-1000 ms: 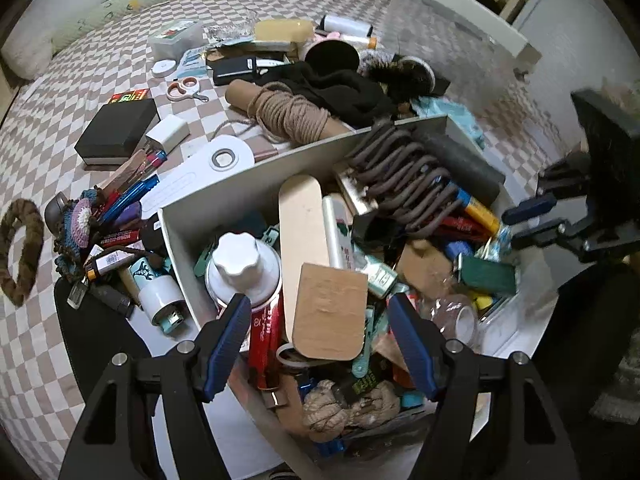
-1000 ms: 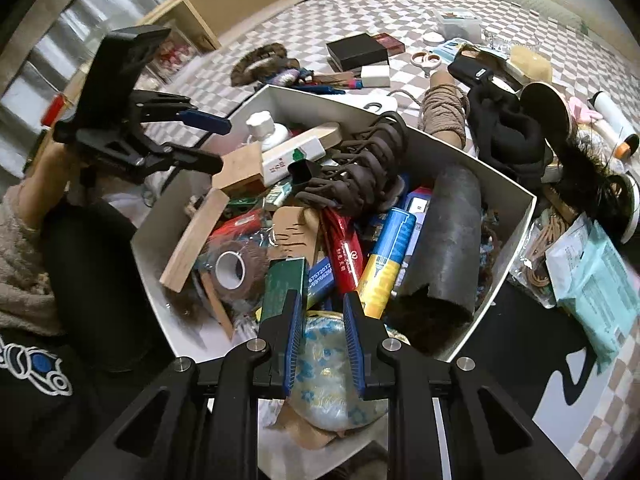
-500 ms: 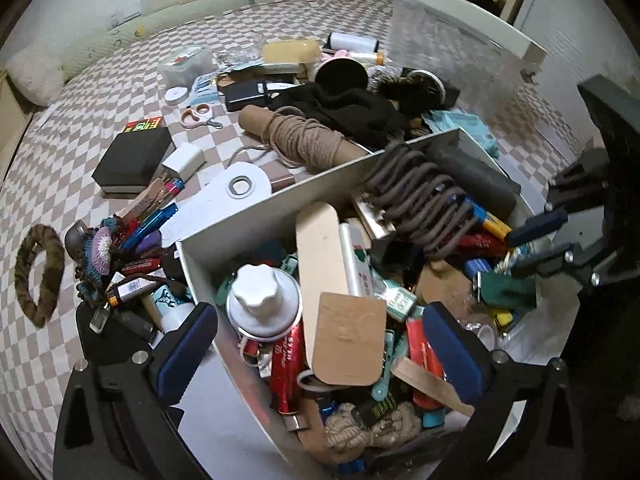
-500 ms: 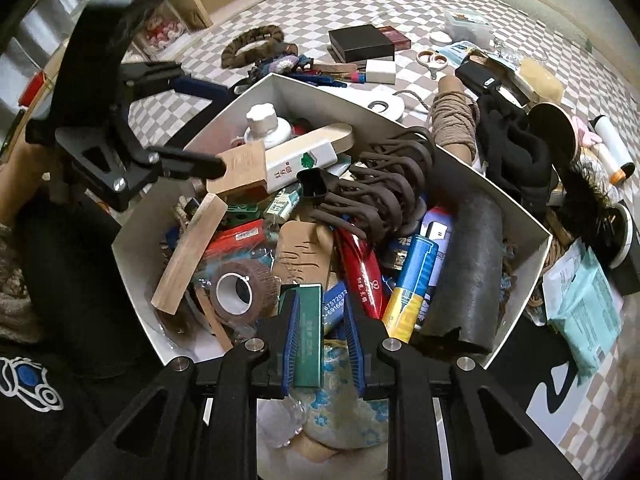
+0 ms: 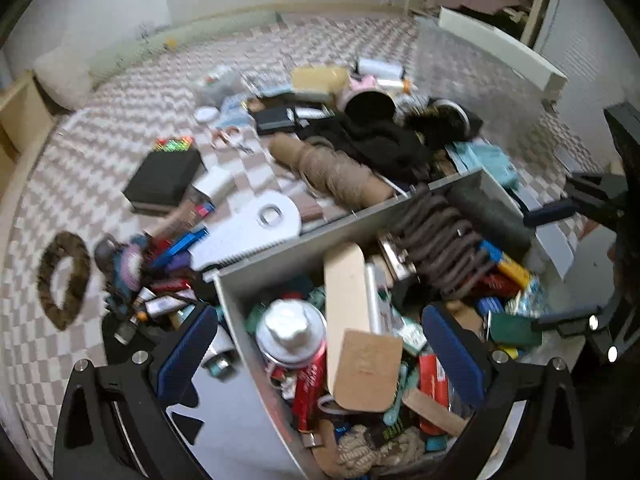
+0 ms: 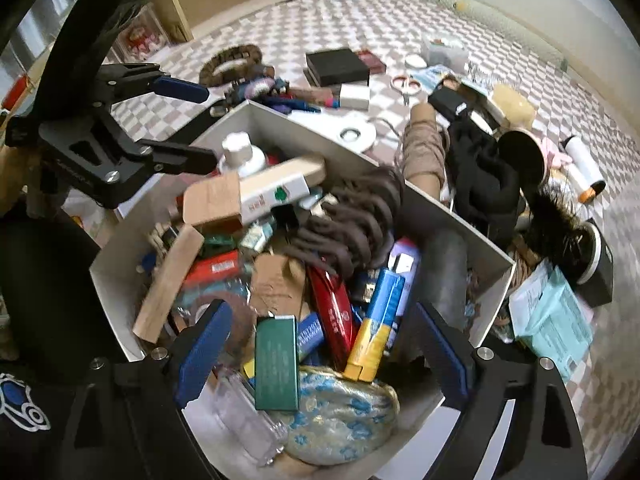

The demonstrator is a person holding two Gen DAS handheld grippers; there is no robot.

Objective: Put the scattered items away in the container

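The grey container (image 5: 304, 236) is heaped with items: a white-capped bottle (image 5: 290, 324), a brown coiled cord (image 5: 440, 240) and a wooden block (image 5: 346, 292). My left gripper (image 5: 320, 354) hangs open over its near left corner, holding nothing. My right gripper (image 6: 324, 352) is open over the opposite corner of the container (image 6: 320, 136). Below it lie a blue floral pouch (image 6: 340, 412) and a green box (image 6: 277, 360). Each gripper shows in the other's view: left gripper (image 6: 192, 122), right gripper (image 5: 556, 268).
Loose items lie on the checkered mat beyond the box: a black box (image 5: 164, 180), a twine roll (image 5: 336, 168), scissors (image 5: 228, 140), black cloth (image 5: 372, 140), a brown scrunchie (image 5: 62, 280), a pile of pens (image 5: 168, 264). A teal packet (image 6: 556, 320) lies right of the box.
My right gripper was shut on the blue floral pouch; it has opened and the pouch now rests in the container. My left gripper has spread wider and tilted up.
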